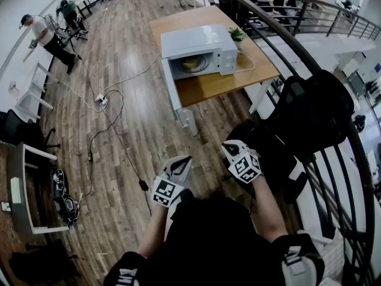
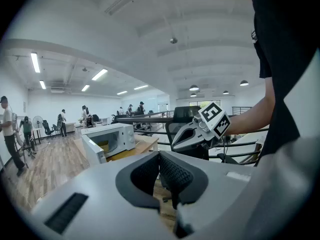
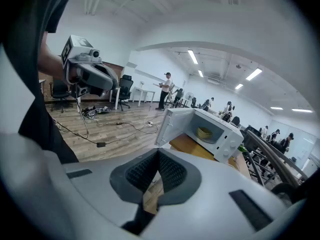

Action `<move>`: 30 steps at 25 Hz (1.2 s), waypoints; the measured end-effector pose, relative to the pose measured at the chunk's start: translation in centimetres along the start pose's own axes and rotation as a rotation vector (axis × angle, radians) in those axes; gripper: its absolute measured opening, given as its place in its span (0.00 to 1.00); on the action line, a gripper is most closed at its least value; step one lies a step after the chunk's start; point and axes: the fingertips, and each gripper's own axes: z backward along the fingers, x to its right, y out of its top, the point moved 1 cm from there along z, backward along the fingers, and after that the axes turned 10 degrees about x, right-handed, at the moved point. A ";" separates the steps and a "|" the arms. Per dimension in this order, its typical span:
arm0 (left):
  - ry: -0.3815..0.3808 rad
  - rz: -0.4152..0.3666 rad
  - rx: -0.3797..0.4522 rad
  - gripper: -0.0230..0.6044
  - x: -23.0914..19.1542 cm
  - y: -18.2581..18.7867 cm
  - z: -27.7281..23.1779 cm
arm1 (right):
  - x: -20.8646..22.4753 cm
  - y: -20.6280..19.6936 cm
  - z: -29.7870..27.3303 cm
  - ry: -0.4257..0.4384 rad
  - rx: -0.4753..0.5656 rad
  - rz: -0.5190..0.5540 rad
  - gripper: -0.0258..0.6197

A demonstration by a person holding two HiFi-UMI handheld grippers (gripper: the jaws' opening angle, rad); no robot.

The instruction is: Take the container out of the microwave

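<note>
1. White microwave [image 1: 202, 43] stands on a wooden surface [image 1: 220, 85] well ahead of the person. Its door [image 1: 177, 97] is swung fully open on the left side.
2. Inside the open chamber sits the container [image 1: 193, 64], a yellowish, bowl-like thing. Neither tool touches it, and both are well apart from it.
3. The left tool [image 1: 183, 159] is held low, close in front of the person's body and above the wooden floor [image 1: 125, 52], well short of the surface. In the left gripper view its ribbed pads meet at the tips, so the jaws are closed with nothing between them.
4. The right tool [image 1: 229, 148] is just beside the left one, slightly further forward and tipped downward. In the right gripper view its jaws are also pressed together and empty, with the microwave and the container showing beyond them.
5. A small green potted plant [image 1: 237, 34] stands on the surface just beside the microwave's right side.
6. A white cord [image 1: 134, 76] runs from the microwave down to a power strip [image 1: 101, 99] on the floor, and a black cable [image 1: 119, 142] trails toward the person.
7. A curved black railing [image 1: 280, 31] passes to the right of the surface, with a black chair [image 1: 309, 109] near it.
8. Other people [image 1: 44, 37] stand far off at the upper left of the head view.
</note>
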 end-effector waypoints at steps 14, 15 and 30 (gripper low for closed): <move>0.045 -0.009 0.004 0.04 0.8 0.6 -1.4 | 0.7 -1.6 1.2 0.032 0.007 0.004 0.04; 0.048 -0.008 0.002 0.04 0.8 0.6 -1.4 | 0.7 -1.7 1.2 0.033 0.009 0.001 0.04; 0.040 0.003 -0.013 0.04 -3.5 -0.2 -3.1 | 2.6 -2.7 -0.8 0.007 -0.029 -0.005 0.04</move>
